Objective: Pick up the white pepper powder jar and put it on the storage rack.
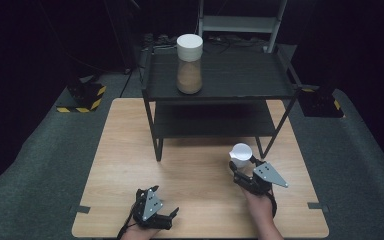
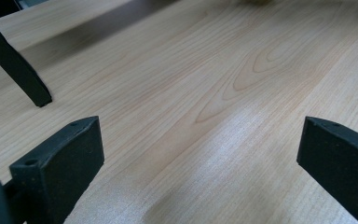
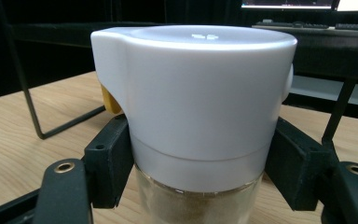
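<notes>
Right gripper (image 1: 241, 165) clamped on the white-lidded jar (image 3: 193, 116) just below its lid, near the table's (image 1: 130, 150) right edge by the rack (image 1: 220, 80) leg. Carry step, likely to a shelf; keep it upright. Left gripper (image 1: 172, 214) idle at front edge, jaws wide, empty

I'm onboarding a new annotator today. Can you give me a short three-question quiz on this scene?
1. True or false: the right gripper is shut on a clear jar with a white lid.
2. What stands on the top shelf of the black metal rack: A) a white bowl, B) a tall clear jar of brown powder with a white lid, C) a yellow cup?
3. What lies between the fingers of the left gripper?

Key: 1 true. 2 B. 3 nothing but the bare light wooden table.
</notes>
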The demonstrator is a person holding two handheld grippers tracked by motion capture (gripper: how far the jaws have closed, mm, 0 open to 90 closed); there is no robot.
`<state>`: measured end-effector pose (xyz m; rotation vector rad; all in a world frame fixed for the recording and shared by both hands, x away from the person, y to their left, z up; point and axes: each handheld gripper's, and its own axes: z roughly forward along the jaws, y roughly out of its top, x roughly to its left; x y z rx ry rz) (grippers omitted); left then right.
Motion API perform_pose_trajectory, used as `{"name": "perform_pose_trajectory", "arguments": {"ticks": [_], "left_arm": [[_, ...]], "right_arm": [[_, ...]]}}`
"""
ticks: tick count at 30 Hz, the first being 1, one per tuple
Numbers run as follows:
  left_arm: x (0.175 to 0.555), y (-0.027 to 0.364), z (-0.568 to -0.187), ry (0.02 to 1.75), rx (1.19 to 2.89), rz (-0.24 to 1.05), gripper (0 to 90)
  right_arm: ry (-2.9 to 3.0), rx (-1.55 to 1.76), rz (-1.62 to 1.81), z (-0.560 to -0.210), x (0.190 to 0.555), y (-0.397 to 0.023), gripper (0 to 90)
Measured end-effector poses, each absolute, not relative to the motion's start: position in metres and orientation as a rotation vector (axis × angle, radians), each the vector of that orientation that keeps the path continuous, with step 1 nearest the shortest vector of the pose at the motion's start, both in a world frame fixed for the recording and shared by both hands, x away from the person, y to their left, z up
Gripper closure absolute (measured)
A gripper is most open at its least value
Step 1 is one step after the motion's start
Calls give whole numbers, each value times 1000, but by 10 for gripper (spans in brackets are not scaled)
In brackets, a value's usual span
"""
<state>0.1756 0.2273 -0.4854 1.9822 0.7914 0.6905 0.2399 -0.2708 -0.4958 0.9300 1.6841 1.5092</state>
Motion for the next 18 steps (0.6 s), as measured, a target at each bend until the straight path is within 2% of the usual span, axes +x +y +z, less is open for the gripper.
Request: {"name": "perform_pose_trajectory", "arguments": {"ticks": [18], "left_arm": [[176, 227, -485, 790, 1988, 688, 8]], "right_arm": [[1643, 893, 1553, -466, 211, -286, 296]]}}
